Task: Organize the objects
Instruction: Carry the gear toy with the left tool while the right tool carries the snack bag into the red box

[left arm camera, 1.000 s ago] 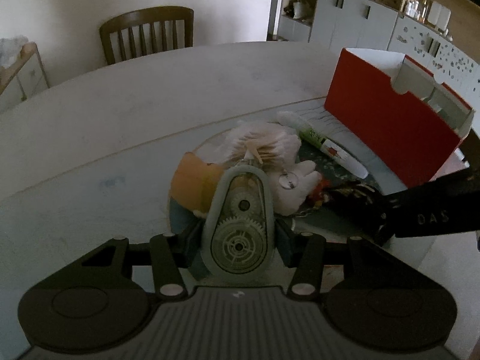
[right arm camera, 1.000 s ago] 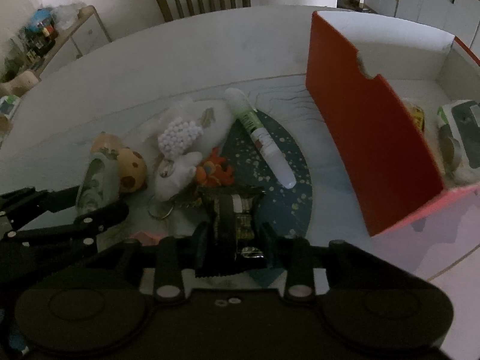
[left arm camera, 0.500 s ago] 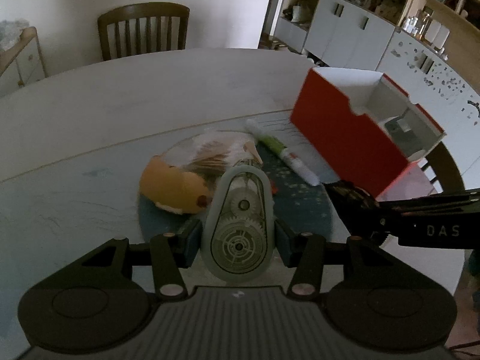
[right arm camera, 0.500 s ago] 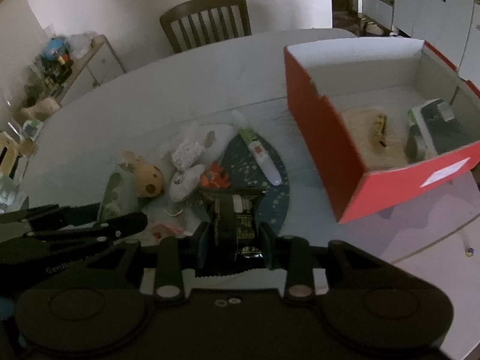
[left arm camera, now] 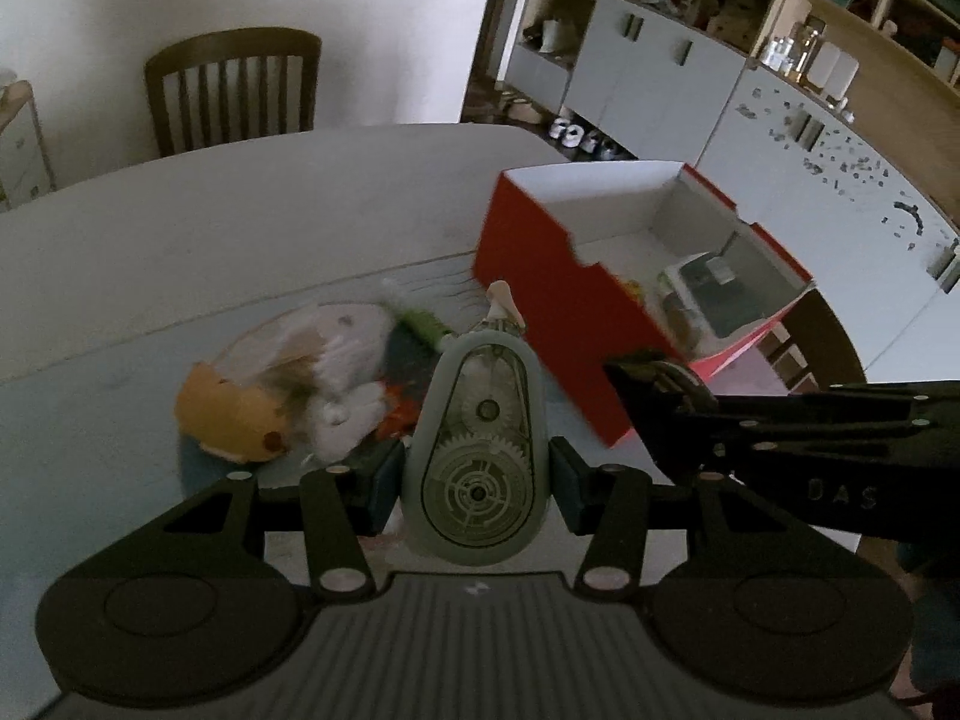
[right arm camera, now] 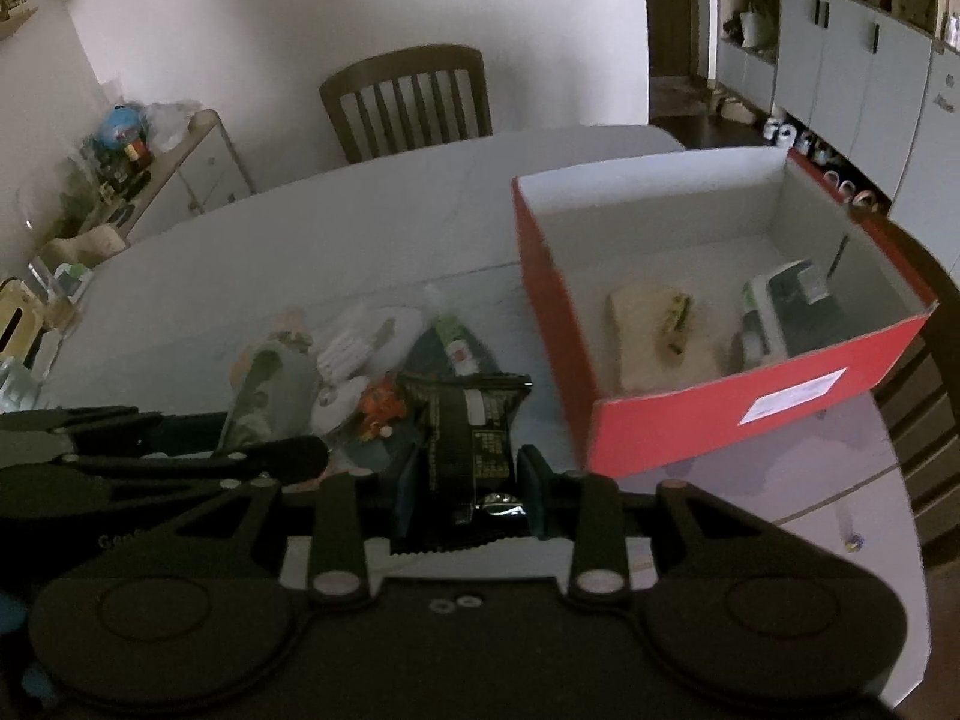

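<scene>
We grip a correction-tape dispenser [left arm camera: 477, 456] in our left gripper [left arm camera: 477, 480]; our right gripper [right arm camera: 468, 480] clamps what looks like a black snack packet [right arm camera: 465, 420].

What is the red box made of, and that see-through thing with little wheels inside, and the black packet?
The red box looks like cardboard: matte, thin flat walls, white inside. The see-through thing, clamped in the left gripper, seems to be hard clear plastic, since gears show through its shell. The black packet in the right gripper looks like shiny crinkly foil or plastic film.

Both grippers, left [left arm camera: 477, 483] and right [right arm camera: 468, 489], tilt downward (jaws clamped).
</scene>
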{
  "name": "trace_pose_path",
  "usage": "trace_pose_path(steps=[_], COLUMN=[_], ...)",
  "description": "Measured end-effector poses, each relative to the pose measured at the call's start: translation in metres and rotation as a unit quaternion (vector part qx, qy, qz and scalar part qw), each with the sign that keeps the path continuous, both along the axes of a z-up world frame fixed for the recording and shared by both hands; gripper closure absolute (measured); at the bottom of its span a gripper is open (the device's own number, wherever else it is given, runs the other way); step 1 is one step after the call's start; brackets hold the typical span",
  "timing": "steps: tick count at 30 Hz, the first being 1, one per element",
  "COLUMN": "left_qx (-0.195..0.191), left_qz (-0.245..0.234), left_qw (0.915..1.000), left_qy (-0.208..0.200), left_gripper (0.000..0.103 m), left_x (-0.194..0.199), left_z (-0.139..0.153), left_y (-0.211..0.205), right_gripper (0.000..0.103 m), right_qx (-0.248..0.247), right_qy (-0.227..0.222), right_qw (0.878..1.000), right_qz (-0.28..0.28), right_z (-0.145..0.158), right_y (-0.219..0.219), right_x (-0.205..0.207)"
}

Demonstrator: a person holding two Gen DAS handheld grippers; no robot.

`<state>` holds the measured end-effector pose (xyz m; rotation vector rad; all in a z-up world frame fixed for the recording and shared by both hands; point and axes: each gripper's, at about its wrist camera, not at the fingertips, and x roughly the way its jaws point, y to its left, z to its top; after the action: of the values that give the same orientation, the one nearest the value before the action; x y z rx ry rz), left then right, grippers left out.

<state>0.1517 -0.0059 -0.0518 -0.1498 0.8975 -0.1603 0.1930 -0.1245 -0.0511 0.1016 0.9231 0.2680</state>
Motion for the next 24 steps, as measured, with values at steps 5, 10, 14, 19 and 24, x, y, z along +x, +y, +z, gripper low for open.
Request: trace_pose_path(steps=[5,10,14,19,24], left_qx=[-0.005,-0.008,-0.003,0.004,0.015], left_qz=[-0.008,-0.009,-0.014,-0.017,-0.019], left_qw=[1.0,0.9999,0.9998,0.9997,0.9995], left_qy=[-0.001,-0.006,-0.012,-0.016,-0.02], left_gripper=[0.053,0.053,0.053,0.053,0.053], left_x=[0.012,0.025,0.037,0.052,0.069], left_z=[0.006,0.012,0.016,0.018,0.02], left_y=[-0.025,-0.049,-0.068,-0.091,-0.112], right_gripper=[0.069,0.069,0.069,0.069,0.069], right_qx=[-0.001,0.006,0.008,0.007,0.001], right_qy=[-0.014,-0.022,-0.027,-0.032,-0.036], right_qw=[1.0,1.0,0.999,0.999,0.999], right_qz=[-0.003,-0.011,-0.016,-0.02,-0.029], right_z=[0.004,0.007,0.008,0.006,0.004], right_y=[-0.02,-0.047,-0.069,-0.096,-0.124], right_x=[0.004,0.008,0.016,0.025,0.04])
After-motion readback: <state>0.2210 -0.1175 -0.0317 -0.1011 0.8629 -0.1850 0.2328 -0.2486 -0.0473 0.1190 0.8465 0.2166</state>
